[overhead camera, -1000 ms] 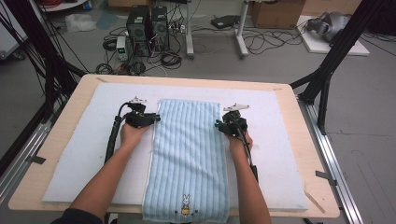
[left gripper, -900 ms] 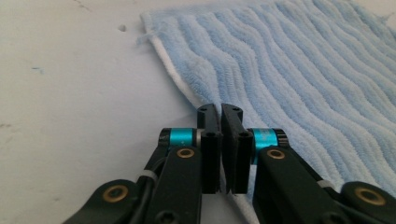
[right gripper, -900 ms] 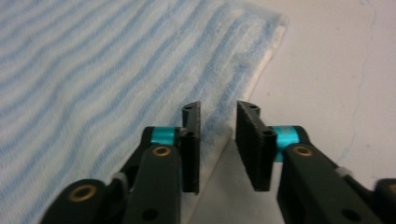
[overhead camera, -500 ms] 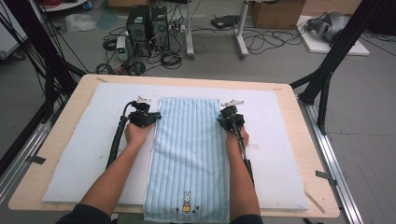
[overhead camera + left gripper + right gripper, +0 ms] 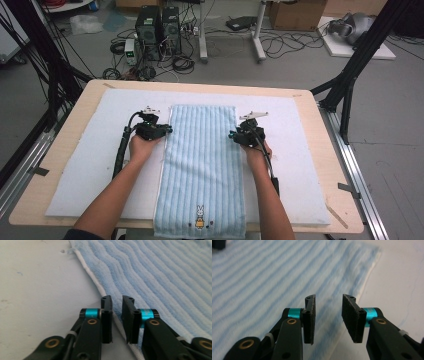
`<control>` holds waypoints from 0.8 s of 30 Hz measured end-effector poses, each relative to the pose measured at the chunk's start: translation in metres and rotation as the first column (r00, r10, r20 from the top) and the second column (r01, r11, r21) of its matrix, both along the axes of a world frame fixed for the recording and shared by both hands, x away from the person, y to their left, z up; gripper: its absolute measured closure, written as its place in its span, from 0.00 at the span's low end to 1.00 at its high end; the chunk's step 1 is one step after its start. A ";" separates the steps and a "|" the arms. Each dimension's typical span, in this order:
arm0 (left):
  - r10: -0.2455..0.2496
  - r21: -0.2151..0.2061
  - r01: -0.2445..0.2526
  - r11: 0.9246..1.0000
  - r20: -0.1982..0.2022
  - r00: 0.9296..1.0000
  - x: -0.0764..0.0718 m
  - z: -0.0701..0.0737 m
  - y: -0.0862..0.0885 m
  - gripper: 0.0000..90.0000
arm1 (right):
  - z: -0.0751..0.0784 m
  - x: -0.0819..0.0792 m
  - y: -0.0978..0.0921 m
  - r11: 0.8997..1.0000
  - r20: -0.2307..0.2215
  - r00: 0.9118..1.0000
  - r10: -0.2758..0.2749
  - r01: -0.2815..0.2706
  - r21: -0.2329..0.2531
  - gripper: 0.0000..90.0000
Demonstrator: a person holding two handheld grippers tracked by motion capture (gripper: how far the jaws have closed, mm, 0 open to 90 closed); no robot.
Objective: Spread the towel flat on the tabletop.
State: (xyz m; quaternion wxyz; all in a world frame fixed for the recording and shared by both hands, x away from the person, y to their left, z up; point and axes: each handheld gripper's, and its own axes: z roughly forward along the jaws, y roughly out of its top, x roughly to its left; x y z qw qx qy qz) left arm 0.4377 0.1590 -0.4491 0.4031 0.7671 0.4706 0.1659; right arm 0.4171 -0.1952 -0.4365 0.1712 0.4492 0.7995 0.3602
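Straddling the blue towel's (image 5: 202,165) side hems, the left gripper (image 5: 117,305) stands narrowly parted and the right gripper (image 5: 328,302) wider apart, seemingly pinching nothing.

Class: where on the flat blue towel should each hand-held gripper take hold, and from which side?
Probably the long side hems of the towel: left hand-held gripper from the left, right hand-held gripper from the right. It lies flat, so only its thin edges fit between open jaws.

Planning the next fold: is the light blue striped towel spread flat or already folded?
Spread flat: the light blue striped terry towel lies as one long rectangle on the white foam mat, no overlapping layer visible.
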 end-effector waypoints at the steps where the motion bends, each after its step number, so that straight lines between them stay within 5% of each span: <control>1: 0.008 -0.005 -0.008 1.000 0.005 1.000 0.000 0.000 -0.002 0.93 | -0.004 0.000 -0.001 1.000 -0.018 1.000 0.003 -0.004 -0.015 0.82; 4: 0.030 -0.002 -0.030 1.000 0.021 0.999 0.002 -0.002 -0.005 0.97 | -0.007 0.000 -0.004 1.000 -0.005 1.000 -0.014 0.014 -0.018 0.98; 9: 0.091 -0.001 -0.091 0.996 0.035 0.995 0.004 -0.002 -0.007 0.90 | -0.010 0.003 -0.001 0.995 0.046 0.996 -0.079 0.081 -0.050 0.98; 11: 0.100 -0.021 -0.099 0.995 0.026 0.995 0.004 -0.002 -0.004 0.80 | -0.009 0.002 -0.001 0.995 0.052 0.994 -0.092 0.094 -0.043 0.88; 14: 0.049 -0.024 -0.049 0.999 0.010 0.999 0.001 0.000 0.003 0.67 | -0.005 -0.004 -0.007 0.996 0.066 0.994 -0.090 0.091 -0.005 0.75; 18: 0.036 -0.119 -0.028 0.992 0.068 0.997 -0.013 0.005 0.014 0.62 | 0.004 -0.015 -0.019 0.996 0.068 0.994 -0.083 0.080 0.047 0.62; 22: 0.005 -0.159 0.015 0.987 0.126 0.992 -0.030 0.011 0.022 0.57 | 0.016 -0.036 -0.022 0.998 0.108 0.994 -0.019 0.013 0.060 0.58; 24: -0.021 -0.170 0.041 0.985 0.120 0.993 -0.036 0.012 0.024 0.54 | 0.017 -0.048 -0.024 0.998 0.118 0.993 0.006 -0.013 0.057 0.55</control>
